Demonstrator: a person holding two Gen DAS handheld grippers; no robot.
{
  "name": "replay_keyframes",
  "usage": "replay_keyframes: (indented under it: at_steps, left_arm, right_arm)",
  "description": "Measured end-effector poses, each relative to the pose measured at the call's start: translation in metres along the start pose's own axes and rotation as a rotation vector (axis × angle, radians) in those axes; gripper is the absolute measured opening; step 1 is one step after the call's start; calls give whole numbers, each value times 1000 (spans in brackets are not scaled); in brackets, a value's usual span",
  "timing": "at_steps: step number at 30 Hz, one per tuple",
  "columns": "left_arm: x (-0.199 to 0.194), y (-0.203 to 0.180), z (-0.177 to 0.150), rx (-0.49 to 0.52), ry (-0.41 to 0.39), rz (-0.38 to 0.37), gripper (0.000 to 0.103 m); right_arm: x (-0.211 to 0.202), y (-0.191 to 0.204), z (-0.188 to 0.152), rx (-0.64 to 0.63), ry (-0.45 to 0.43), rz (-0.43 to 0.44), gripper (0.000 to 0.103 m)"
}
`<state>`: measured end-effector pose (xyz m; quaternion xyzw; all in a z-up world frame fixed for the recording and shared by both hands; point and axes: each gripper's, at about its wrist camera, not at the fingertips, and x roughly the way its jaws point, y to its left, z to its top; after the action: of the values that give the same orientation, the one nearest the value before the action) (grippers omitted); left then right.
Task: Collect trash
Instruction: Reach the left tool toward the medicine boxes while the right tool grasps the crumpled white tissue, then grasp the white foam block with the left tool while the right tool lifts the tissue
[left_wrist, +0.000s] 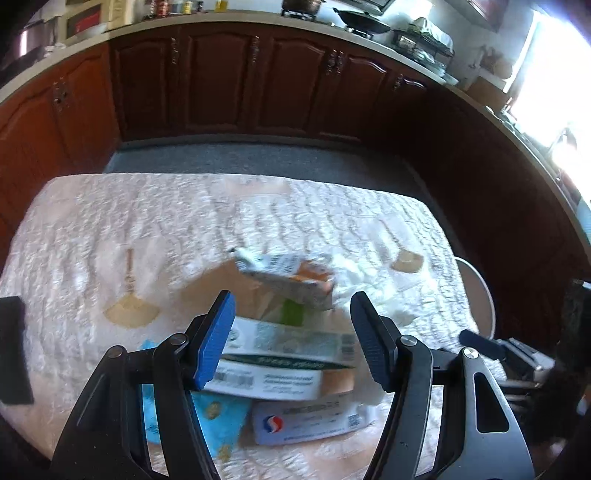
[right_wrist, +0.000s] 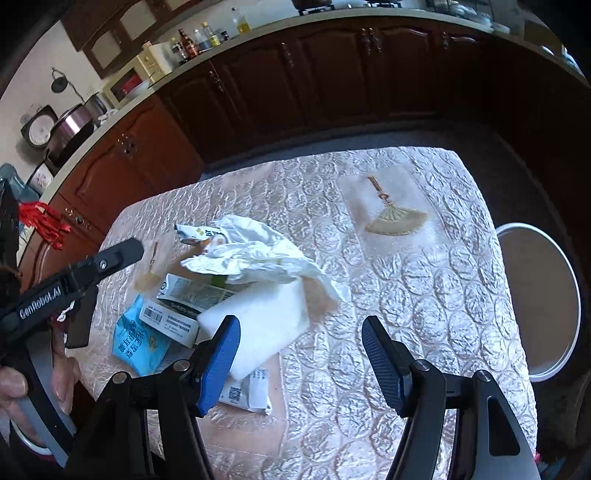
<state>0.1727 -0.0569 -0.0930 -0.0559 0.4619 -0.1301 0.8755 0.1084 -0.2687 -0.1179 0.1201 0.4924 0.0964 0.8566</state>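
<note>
A pile of trash lies on the pale quilted tablecloth (left_wrist: 110, 229). It holds a green-and-white box (left_wrist: 295, 341), a barcoded box (left_wrist: 266, 382), a blue packet (left_wrist: 218, 413), a white card with a red-blue logo (left_wrist: 314, 421) and an orange-printed carton (left_wrist: 291, 280). My left gripper (left_wrist: 293, 306) hovers open over the boxes, its pads clear of them. My right gripper (right_wrist: 301, 325) is open above bare cloth, just right of a white block (right_wrist: 266, 325) and crumpled white paper (right_wrist: 255, 251). The blue packet (right_wrist: 138, 341) and the boxes (right_wrist: 184, 299) lie to their left.
A round white-rimmed bin (right_wrist: 535, 295) stands beside the table's right edge. Dark wooden cabinets (left_wrist: 221, 81) under a cluttered counter run behind the table. A hand (right_wrist: 22, 387) holds the left gripper's handle. A dark flat object (left_wrist: 13, 350) lies at the table's left edge.
</note>
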Motion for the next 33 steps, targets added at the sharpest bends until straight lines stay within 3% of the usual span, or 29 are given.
replay_keyframes:
  at_steps: [9, 12, 17, 18, 19, 23, 26, 33]
  left_arm:
    - [0, 3, 5, -42, 9, -25, 64]
    - [-4, 10, 1, -35, 17, -28, 64]
    - [-7, 12, -11, 3, 50, -56, 64]
    - [-8, 11, -13, 14, 56, -61, 64]
    - [-8, 9, -15, 23, 61, -64, 65]
    - [-9, -4, -22, 76, 72, -91, 67]
    - [-7, -19, -25, 124, 75, -104, 68]
    - [16, -58, -34, 201, 122, -128, 68]
  right_arm:
    - [27, 3, 42, -24, 13, 87, 70]
    - [52, 5, 61, -39, 68, 135, 75]
    - [97, 7, 71, -48, 178, 162, 75]
    - [104, 7, 70, -45, 198, 174, 70]
    - [108, 7, 69, -45, 211, 181, 54]
    - [100, 5, 65, -47, 158, 187, 30]
    - [75, -4, 66, -12, 81, 197, 24]
    - [13, -31, 57, 34, -66, 166, 24]
